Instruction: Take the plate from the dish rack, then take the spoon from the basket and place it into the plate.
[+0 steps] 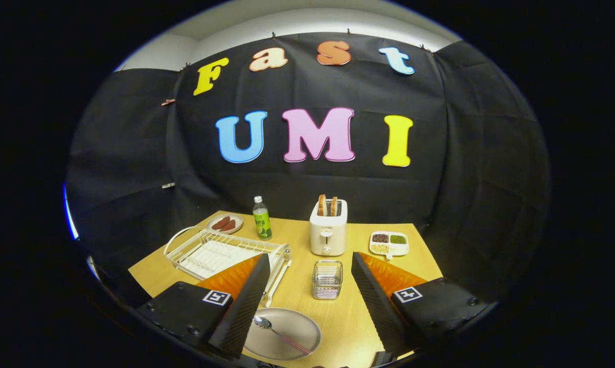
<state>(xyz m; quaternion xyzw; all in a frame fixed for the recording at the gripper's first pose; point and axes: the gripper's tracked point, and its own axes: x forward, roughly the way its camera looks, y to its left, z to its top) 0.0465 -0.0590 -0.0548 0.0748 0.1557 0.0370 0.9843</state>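
The gripper (310, 301) is hovering above the near edge of the light wooden tabletop (348, 317), its two fingers standing wide apart and gripping nothing. Between them, toward the left finger, a round flat grey plate (297, 332) is lying on the tabletop by that near edge, and a metal spoon with a pinkish handle (279, 333) is resting in it, the bowl pointing toward the left finger and the handle running toward the plate's near right rim. Just beyond the plate, between the fingers, a small wire mesh basket (327, 279) is standing upright. A white wire dish rack (220, 250) is sitting toward the left edge of the tabletop, partly hidden behind the left finger. Behind the basket, a white toaster with two slices of bread in its slots (328, 230) is standing mid-table. A green-labelled plastic bottle (261, 219) and a small plate holding brown pieces of food (224, 223) are sitting near the far left corner. A white divided tray with grains in its compartments (388, 243) is lying toward the right edge.
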